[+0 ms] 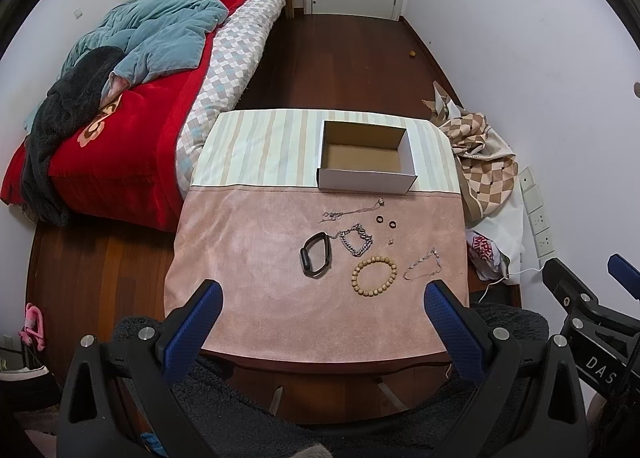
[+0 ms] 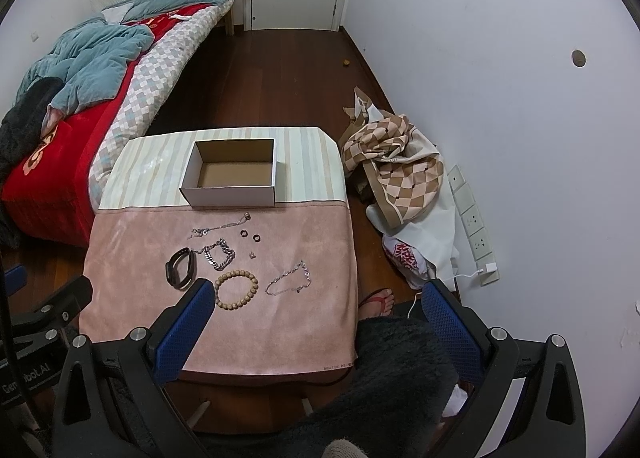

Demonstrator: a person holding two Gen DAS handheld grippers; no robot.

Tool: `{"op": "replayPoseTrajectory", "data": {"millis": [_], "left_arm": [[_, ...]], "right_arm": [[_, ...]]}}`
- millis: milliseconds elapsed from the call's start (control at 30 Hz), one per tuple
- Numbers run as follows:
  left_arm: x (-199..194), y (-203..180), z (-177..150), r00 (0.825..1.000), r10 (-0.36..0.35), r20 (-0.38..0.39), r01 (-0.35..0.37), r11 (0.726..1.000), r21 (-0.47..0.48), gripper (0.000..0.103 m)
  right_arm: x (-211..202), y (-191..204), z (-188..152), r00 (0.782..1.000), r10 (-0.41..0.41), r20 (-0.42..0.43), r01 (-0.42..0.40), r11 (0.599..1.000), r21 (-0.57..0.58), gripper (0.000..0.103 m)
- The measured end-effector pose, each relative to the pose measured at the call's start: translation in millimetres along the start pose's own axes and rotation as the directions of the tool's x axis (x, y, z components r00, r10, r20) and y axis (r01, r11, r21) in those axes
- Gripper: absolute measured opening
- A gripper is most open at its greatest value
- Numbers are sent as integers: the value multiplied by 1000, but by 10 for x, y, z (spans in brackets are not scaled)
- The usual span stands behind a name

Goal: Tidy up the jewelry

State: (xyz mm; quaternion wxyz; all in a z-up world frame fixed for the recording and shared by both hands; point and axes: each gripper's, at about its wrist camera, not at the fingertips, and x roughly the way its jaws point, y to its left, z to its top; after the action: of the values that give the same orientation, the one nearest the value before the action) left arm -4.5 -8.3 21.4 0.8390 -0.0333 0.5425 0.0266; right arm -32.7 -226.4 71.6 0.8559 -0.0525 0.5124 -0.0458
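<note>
Left wrist view is showing the white box (image 1: 367,162) sitting empty at centre frame, while all jewelry, including the bead bracelet (image 1: 374,272), is lying below it on the tabletop (image 1: 248,258); sorting is looking unstarted. Both hand-held grippers, left (image 1: 326,310) and right (image 2: 316,312), are gaping wide, holding nothing.

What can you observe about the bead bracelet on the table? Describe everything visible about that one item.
The bead bracelet is a closed ring of round, tan, wood-looking beads lying flat on the pink cloth, near the table's front. Nothing appears to touch it: the black band lies apart to its left, the heavy silver chain just behind it, a thin silver chain to its right.
</note>
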Motion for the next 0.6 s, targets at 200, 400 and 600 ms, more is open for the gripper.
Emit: {"op": "replayPoseTrajectory", "data": {"millis": [200, 400, 600], "left_arm": [[-30, -28, 34, 1000, 1, 3, -1, 1000, -2, 103], [-43, -15, 27, 1000, 1, 6, -1, 1000, 0, 103], [-47, -16, 28, 1000, -2, 7, 2, 1000, -2, 103]], "right_arm": [[-13, 1, 10, 1000, -1, 3, 1, 1000, 0, 103], [-18, 5, 11, 1000, -1, 3, 1, 1000, 0, 103], [-33, 3, 12, 1000, -1, 6, 1, 1000, 3, 103]]}}
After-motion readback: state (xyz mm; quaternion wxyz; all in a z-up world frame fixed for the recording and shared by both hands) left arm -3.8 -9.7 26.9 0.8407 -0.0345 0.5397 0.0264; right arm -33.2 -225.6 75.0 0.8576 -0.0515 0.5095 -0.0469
